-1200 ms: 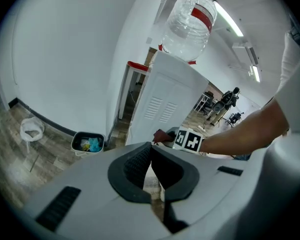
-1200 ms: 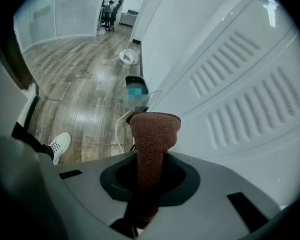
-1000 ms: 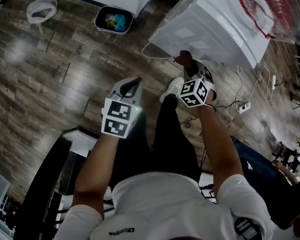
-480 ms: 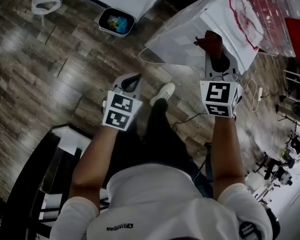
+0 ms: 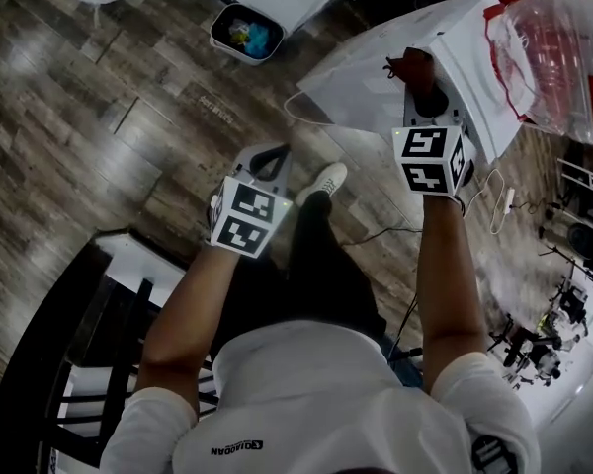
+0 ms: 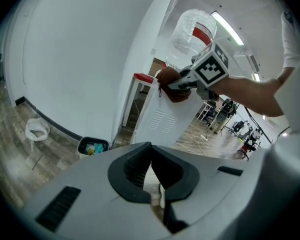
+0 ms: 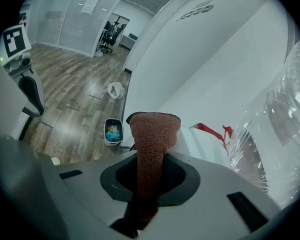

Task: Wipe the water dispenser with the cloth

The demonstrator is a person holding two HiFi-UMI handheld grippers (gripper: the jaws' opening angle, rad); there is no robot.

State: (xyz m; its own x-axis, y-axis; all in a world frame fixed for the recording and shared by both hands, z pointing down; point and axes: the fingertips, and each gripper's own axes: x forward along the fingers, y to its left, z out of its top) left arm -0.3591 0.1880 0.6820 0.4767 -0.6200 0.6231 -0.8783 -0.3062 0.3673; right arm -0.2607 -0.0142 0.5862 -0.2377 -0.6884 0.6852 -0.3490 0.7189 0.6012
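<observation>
Cloth: rust-brown knitted cloth (image 7: 152, 139), a folded strip standing up out of the right gripper's jaws. In the head view it sits at 1 o'clock, over the top edge of the dispenser's cabinet. Whether it touches the cabinet cannot be told.
Water dispenser: tall white box-shaped water dispenser (image 5: 371, 77) with vent slots on one panel, at 1 o'clock in the head view. A clear plastic bottle with a red band (image 5: 544, 52) stands on its top, at 2 o'clock.
Right gripper: grey two-jaw right gripper (image 5: 421, 92), its dark pads closed tight on the cloth's lower part, held out at the dispenser.
Left gripper: grey two-jaw left gripper (image 5: 267, 159), near the centre, at 7 o'clock from the right one and well apart from it. Its pad tips meet with nothing between them.
Bin: small dark bin with blue and yellow scraps (image 5: 245, 34), at 11 o'clock, on the floor beside the wall.
Floor: grey-brown wood-look planks (image 5: 89, 107). A white cable with a power strip (image 5: 502, 200) trails at 3 o'clock.
</observation>
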